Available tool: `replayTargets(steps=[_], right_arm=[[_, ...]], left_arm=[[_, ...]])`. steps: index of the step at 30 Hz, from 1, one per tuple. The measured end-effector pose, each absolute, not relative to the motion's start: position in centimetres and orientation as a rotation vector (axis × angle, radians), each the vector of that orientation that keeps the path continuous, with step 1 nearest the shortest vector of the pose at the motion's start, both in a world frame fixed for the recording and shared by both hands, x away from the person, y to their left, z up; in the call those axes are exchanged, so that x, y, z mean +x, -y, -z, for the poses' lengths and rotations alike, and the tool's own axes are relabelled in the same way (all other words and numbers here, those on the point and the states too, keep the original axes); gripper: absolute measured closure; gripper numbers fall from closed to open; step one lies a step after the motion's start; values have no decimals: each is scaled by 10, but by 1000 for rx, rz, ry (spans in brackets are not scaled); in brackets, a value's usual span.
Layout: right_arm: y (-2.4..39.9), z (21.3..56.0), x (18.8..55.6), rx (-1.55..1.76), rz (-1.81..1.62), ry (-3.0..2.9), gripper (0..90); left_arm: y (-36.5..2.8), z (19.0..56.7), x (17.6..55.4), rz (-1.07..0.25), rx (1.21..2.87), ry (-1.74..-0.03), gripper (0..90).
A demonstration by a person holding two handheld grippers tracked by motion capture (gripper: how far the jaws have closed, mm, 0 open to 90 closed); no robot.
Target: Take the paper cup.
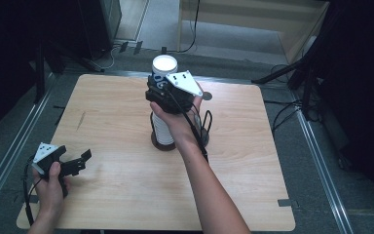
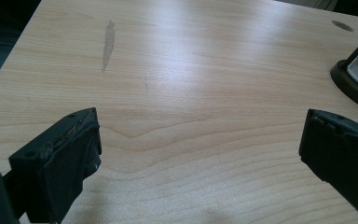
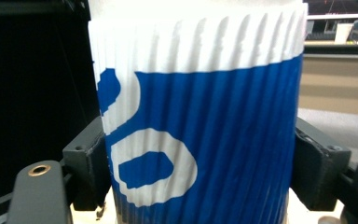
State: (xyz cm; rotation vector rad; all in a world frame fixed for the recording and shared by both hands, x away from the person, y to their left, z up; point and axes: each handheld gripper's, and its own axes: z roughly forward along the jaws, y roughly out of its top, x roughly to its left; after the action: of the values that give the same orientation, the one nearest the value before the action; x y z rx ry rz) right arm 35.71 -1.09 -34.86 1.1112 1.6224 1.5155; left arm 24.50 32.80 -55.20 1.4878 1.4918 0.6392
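Cup (image 3: 200, 116), ribbed, blue-and-white, lettering unreadable, clamped in right hand-held gripper (image 3: 200, 172); left hand-held gripper (image 2: 200, 158) wide.

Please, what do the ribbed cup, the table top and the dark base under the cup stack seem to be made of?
The ribbed cup: likely corrugated paper, matte, white with blue print; fine vertical ridges. The table top: wood or wood-look laminate, smooth with a slight sheen; pale grain lines show. The dark base: dark brown, smooth; plastic or paper, unclear.

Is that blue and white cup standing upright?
Upright: the cup has vertical ribs, its rim up, atop the stack.
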Motion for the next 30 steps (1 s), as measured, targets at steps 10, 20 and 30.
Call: replayTargets(steps=[10, 20, 30], right_arm=[[12, 331, 353, 1078, -1533, -1590, 206], [18, 314, 349, 1037, -1578, -1530, 206], [23, 300, 340, 964, -1597, -1461, 207]], left_arm=[[-328, 552, 245, -642, 1491, -1489, 0], [-328, 552, 245, -640, 1495, -1488, 0], [-327, 552, 245, -643, 1488, -1482, 0]])
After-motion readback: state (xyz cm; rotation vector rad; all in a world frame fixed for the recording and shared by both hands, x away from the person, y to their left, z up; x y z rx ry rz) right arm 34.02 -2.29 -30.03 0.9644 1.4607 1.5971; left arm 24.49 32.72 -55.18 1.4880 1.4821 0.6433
